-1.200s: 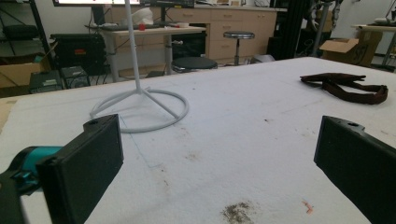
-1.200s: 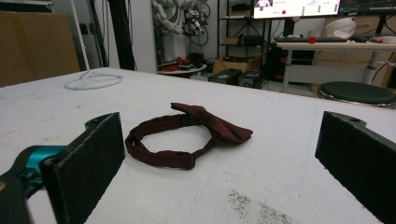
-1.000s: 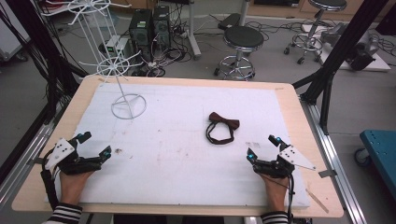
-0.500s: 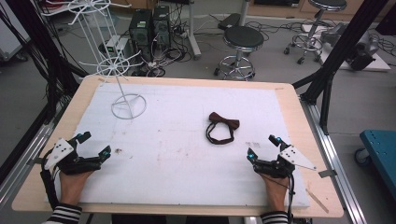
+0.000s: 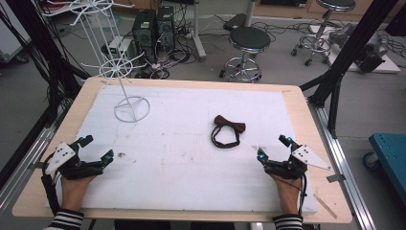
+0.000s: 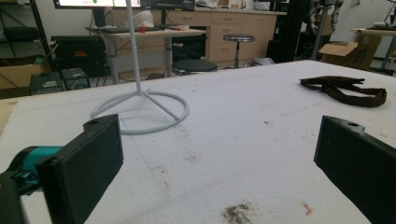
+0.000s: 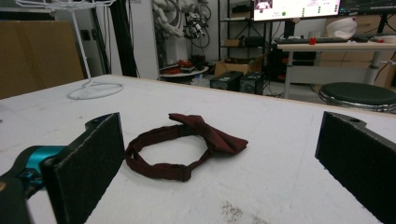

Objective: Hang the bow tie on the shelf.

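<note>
While jaws gape, bow tie (image 5: 228, 131) lies flat

Dark red bow tie (image 5: 228, 130), strap looped in a ring, lying flat on the white desk (image 5: 191, 182), right of middle

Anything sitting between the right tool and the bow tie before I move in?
Nothing: in the right gripper view, bare white table cover with faint specks runs from the open right tool to the bow tie; the high view agrees.
</note>
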### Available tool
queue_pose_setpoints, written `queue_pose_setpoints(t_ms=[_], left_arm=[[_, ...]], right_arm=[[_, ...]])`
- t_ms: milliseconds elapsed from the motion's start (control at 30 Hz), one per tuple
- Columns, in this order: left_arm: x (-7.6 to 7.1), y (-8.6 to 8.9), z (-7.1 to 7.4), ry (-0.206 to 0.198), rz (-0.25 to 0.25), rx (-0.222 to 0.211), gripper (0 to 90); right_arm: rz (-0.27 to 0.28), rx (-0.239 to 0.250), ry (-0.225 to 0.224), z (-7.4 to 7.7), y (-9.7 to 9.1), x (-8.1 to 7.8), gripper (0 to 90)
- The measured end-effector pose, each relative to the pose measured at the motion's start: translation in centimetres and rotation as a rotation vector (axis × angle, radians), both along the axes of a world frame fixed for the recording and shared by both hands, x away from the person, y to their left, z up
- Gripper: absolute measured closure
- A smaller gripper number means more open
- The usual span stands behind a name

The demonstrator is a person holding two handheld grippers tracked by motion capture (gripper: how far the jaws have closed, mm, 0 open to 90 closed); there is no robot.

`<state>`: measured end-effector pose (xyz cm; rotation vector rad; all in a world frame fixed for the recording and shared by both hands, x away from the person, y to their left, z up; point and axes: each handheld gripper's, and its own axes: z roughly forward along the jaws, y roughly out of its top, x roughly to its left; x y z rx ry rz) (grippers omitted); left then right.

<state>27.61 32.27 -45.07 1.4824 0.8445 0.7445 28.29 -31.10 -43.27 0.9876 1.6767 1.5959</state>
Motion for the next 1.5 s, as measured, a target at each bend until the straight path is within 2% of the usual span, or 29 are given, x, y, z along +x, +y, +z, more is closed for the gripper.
queue_pose_setpoints(t_ms=[300, 333, 467, 700, 833, 900, 1033, 1100, 1133, 1300, 1500], left_arm=[[0.0, 0.0, 0.0, 0.0, 0.002, 0.0, 1.7], [0.0, 0.0, 0.0, 0.0, 0.002, 0.0, 1.8], [0.0, 0.0, 0.0, 0.001, -0.003, -0.001, 1.7], [0.0, 0.1, 0.0, -0.001, -0.002, -0.001, 1.7], [0.0, 0.0, 0.0, -0.001, 0.0, -0.005, 1.7], [0.0, 0.1, 0.0, -0.001, 0.0, 0.0, 1.7], [0.0, 0.1, 0.0, 0.0, 0.002, -0.007, 1.7], [0.0, 0.1, 0.0, -0.001, 0.002, -0.008, 1.7], [0.0, 0.1, 0.0, 0.001, 0.003, -0.007, 1.7], [0.0, 0.1, 0.0, 0.0, 0.003, -0.007, 1.7], [0.0, 0.1, 0.0, 0.0, 0.003, -0.007, 1.7]], right_arm=[[0.046, -0.04, 0.04, 2.2, -0.2, 1.4, 0.7], [0.061, -0.057, 0.065, 2.6, -0.1, 2.0, 0.8], [0.091, -0.089, 0.101, 3.4, 0.1, 3.0, 0.7], [0.138, -0.174, 0.148, 4.8, 0.7, 5.1, 0.8], [0.147, -0.221, 0.185, 5.3, 1.1, 6.5, 0.8], [0.151, -0.225, 0.182, 5.4, 1.2, 6.8, 0.8], [0.173, -0.283, 0.223, 6.0, 1.6, 8.5, 0.8], [0.178, -0.285, 0.226, 6.2, 1.7, 8.7, 0.8], [0.204, -0.279, 0.246, 6.3, 1.8, 9.3, 0.8], [0.237, -0.282, 0.283, 6.4, 2.0, 10.6, 0.8], [0.27, -0.34, 0.319, 6.5, 2.8, 11.9, 0.8]])
